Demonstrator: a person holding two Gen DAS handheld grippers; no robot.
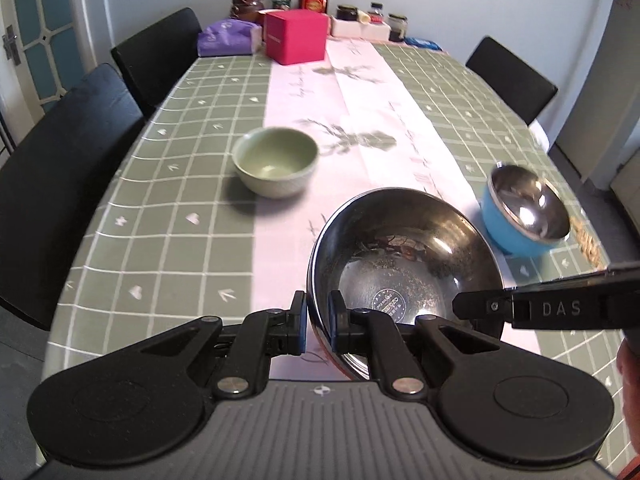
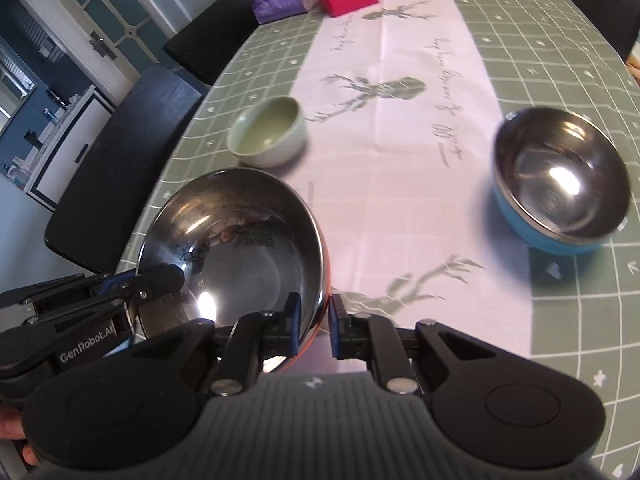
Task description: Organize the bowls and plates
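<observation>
I have the long table (image 1: 168, 216) under me, its green checked cloth split by a pale runner, with dark chairs (image 1: 68, 184) along the left side and a red box (image 1: 298, 36) among bottles at the far end. Nearest to me is the big steel bowl (image 1: 404, 264), which looks lifted off the cloth and carried between both claws. My left gripper (image 1: 318, 320) is pinched on its near rim, one pad inside and one outside. My right gripper (image 2: 314, 322) is clamped on the rim at the opposite side in the same way. To the right sits the blue bowl with the steel lining (image 2: 560, 184), well apart from the one I hold. Further up, on the runner's left edge, stands the small green bowl (image 1: 276, 162), empty.

I judge this to be the carrying step: moving the big bowl toward a place for stacking. Next, I reckon, both hands must travel together and level, so the rim does not twist out of either pinch, then lower it flat before loosening.
</observation>
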